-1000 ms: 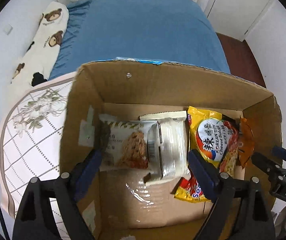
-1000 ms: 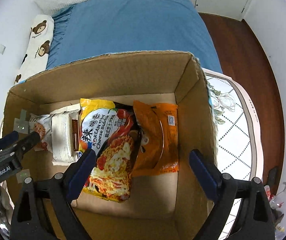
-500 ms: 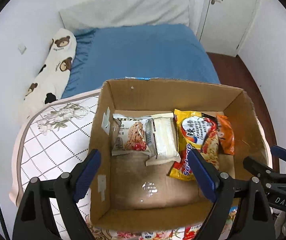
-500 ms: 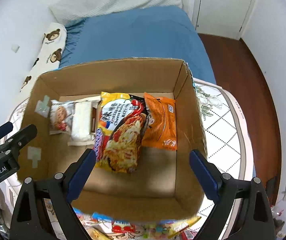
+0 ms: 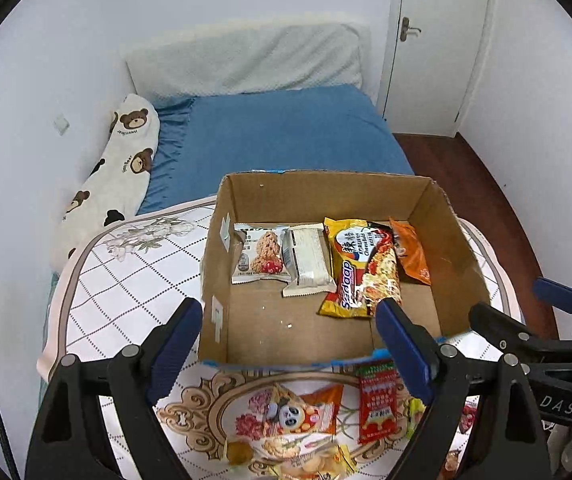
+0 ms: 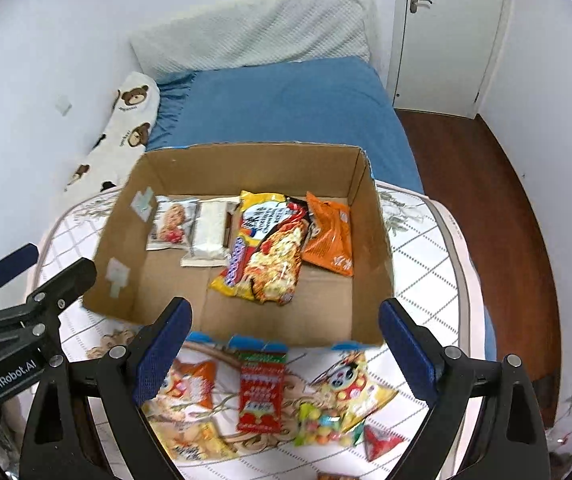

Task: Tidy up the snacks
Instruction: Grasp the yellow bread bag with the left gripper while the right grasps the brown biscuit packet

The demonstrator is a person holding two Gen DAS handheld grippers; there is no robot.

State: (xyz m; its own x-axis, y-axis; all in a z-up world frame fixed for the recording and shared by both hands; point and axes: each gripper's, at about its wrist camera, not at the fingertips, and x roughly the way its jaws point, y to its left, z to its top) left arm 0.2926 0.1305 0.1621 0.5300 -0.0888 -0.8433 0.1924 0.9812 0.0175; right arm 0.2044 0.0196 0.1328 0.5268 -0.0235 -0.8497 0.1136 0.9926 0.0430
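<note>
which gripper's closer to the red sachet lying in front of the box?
Right, by a little. The red sachet lies between the right gripper fingers. In the left gripper view it sits under the right-hand finger, off centre.

A brown cardboard box is holding a yellow noodle packet and an orange packet; a red sachet, seemingly white-lettered, is lying on the white, grid-patterned tabletop; the bed is showing blue.

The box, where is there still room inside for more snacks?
The cardboard box has bare floor along its near half, between the front wall and the noodle packet. Its back row is crowded: oat bar, white packet, noodles, orange packet. The tablecloth in front is crowded with loose snacks.
</note>
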